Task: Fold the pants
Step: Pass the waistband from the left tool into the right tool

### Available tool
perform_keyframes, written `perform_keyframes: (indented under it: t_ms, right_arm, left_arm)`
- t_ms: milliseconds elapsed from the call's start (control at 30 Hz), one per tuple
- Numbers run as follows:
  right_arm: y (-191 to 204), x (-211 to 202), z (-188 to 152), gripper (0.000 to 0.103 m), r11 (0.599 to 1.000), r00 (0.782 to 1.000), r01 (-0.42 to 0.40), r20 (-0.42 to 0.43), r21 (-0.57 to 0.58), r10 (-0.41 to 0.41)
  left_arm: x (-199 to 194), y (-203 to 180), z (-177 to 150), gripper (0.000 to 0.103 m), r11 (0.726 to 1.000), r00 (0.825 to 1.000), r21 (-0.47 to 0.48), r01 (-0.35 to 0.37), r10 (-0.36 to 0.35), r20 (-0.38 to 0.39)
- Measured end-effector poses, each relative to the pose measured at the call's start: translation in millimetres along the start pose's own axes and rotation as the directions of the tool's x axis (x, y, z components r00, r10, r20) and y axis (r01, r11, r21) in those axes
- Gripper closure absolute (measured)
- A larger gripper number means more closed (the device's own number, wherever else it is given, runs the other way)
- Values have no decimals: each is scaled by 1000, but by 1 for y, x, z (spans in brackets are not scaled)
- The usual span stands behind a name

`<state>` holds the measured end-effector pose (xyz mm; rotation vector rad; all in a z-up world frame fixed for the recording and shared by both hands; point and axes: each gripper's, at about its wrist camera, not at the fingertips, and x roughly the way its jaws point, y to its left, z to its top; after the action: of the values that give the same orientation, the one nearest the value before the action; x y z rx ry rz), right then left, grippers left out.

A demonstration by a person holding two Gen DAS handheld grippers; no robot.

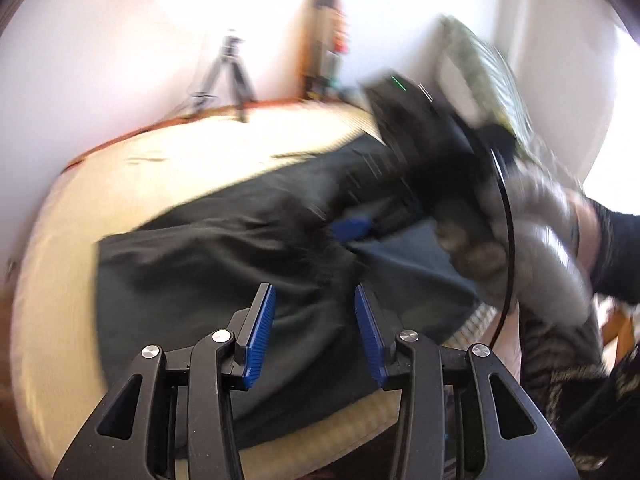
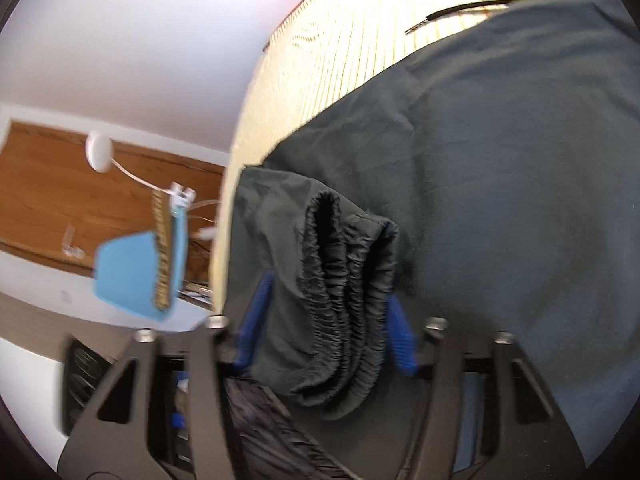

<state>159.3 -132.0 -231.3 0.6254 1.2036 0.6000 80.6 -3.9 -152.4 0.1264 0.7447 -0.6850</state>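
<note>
The dark pants (image 1: 224, 256) lie spread over the pale bamboo mat (image 1: 72, 240), which covers the bench, one end hanging toward the near edge. The right gripper (image 2: 326, 316) is clamped on the bunched elastic waistband (image 2: 344, 280), folds of cloth packed between its blue pads (image 2: 400, 336). The left gripper (image 1: 314, 336) hangs released over the cloth, blue pads (image 1: 260, 332) apart, with nothing pinched between them.

The step in hand looks like a fold of the waistband end across the rest of the pants. To do it well, the right side should hold that thick bunch firmly so no layer slips out, and carry it low and flat so the cloth beneath doesn't drag. The left gripper needs a matching hold on the near edge of the fabric, both layers together, before anything lifts. Edges should meet squarely; wrinkles in the middle want smoothing out. The left wrist view is blurred, so the exact edge there is hard to tell.
</note>
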Motion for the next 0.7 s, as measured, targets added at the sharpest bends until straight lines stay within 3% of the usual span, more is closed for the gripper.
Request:
perform_keyframes:
  t_ms: [67, 133, 300, 500, 700]
  right_arm:
    - [4, 2, -3, 82, 999, 1000, 25, 8, -38, -25]
    - [9, -2, -6, 84, 997, 999, 41, 28, -68, -39]
    - [24, -34, -5, 85, 988, 995, 57, 84, -141, -45]
    - [6, -94, -1, 85, 982, 986, 121, 134, -148, -102]
    - [-25, -150, -7, 85, 973, 966, 202, 184, -111, -180]
  left_arm:
    - [-12, 21, 1, 63, 997, 999, -65, -44, 45, 18]
    - [-24, 41, 0, 63, 986, 993, -130, -107, 111, 26]
    - [-32, 66, -2, 63, 965, 985, -207, -161, 171, 30]
    - [-11, 58, -1, 63, 972, 990, -190, -138, 140, -1]
    - [23, 24, 6, 63, 987, 995, -139, -86, 80, -52]
